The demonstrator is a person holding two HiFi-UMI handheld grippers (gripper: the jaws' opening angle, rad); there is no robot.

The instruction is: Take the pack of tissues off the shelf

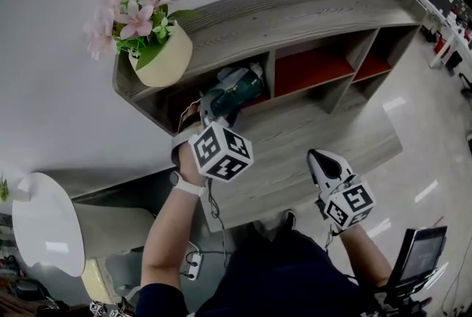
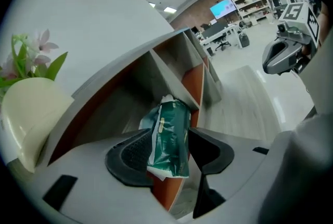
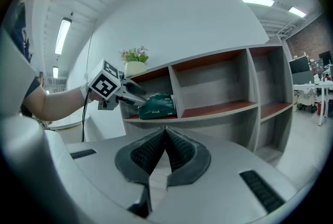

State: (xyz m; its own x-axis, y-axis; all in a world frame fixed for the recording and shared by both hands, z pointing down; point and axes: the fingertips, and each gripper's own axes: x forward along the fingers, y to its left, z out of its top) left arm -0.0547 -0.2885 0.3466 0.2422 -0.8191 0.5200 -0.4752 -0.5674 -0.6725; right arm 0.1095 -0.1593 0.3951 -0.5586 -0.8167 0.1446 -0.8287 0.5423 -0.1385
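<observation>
Left gripper (image 2: 170, 154) fingers apart astride green tissue pack (image 2: 169, 134) on shelf (image 1: 295, 13); right gripper (image 3: 165, 149) fingers together; print unreadable.

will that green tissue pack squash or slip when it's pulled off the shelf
Probably soft: the tissue pack looks crumpled and creased, so it should give under a squeeze. Its shiny film wrapper may slip a little, so a firm hold seems wise.

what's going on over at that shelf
A person has the left gripper in the leftmost compartment of the shelf, jaws apart on either side of the green pack of tissues. The pack lies on the shelf board, not yet lifted. The right gripper is held back from the shelf, shut and empty.
</observation>
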